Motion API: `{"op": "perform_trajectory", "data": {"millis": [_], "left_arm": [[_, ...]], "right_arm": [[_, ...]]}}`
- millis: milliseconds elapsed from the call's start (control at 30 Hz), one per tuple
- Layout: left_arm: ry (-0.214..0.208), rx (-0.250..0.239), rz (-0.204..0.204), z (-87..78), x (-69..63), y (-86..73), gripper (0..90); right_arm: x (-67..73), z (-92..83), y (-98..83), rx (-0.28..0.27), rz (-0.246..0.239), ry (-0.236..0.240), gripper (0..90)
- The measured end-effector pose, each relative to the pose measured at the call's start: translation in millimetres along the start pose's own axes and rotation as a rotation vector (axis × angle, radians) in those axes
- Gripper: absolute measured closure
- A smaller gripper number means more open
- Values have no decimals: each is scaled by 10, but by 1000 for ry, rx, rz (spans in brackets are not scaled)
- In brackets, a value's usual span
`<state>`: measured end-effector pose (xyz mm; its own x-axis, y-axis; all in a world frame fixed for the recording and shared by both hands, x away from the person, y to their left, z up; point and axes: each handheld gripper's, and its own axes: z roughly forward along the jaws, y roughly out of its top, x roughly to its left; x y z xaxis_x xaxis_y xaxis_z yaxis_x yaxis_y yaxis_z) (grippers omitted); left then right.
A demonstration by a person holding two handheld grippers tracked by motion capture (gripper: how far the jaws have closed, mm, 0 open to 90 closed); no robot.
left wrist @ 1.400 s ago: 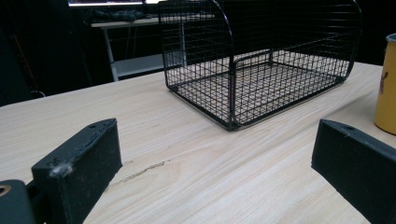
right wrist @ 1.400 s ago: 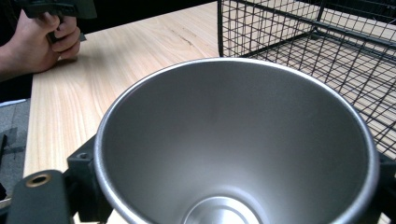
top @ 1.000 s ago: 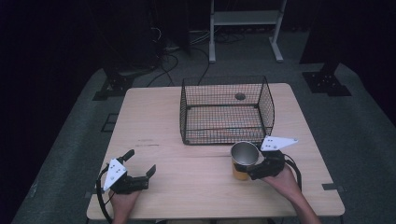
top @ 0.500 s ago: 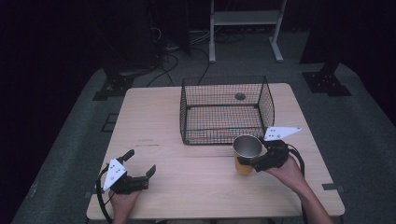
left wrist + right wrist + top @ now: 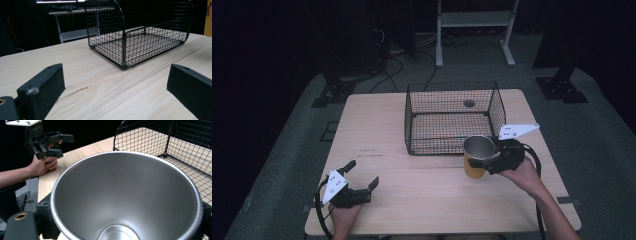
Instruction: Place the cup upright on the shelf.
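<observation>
Fingers of the right gripper (image 5: 484, 165), high view: clamped on the metal cup (image 5: 477, 156), which is held upright just in front of the wire basket (image 5: 449, 117), at its front right corner, apparently lifted slightly off the table (image 5: 377, 125). Left gripper (image 5: 362, 182), same view: jaws spread, holding nothing, well apart from the basket toward the table's front left. Left gripper view: both black fingers (image 5: 42, 90) stand wide apart over bare wood, with the basket (image 5: 140, 37) ahead and empty. Right gripper view: the cup (image 5: 127, 195) sits between the jaws, open mouth toward the camera, steel interior empty; the basket (image 5: 175, 150) lies just beyond and to its right, the left gripper (image 5: 56, 143) far off beyond the rim. Risk, judged: the cup's base could catch the basket's front wall if carried in too low, tipping the cup or shoving the basket back; a smooth tapered wall may also slip in the grip.
</observation>
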<state>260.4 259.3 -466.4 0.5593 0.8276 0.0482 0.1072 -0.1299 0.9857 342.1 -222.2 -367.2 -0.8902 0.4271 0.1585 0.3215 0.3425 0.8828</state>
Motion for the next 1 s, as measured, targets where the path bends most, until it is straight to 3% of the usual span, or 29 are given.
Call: {"op": "perform_trajectory", "data": {"millis": [867, 1000], "left_arm": [[-2, -3, -4, 6, 4, 0, 8], [-1, -2, -2, 7, 0, 0, 9]], "right_arm": [[-168, 8, 446, 11, -37, 37, 121], [-253, 14, 509, -4, -16, 41, 121]]}}
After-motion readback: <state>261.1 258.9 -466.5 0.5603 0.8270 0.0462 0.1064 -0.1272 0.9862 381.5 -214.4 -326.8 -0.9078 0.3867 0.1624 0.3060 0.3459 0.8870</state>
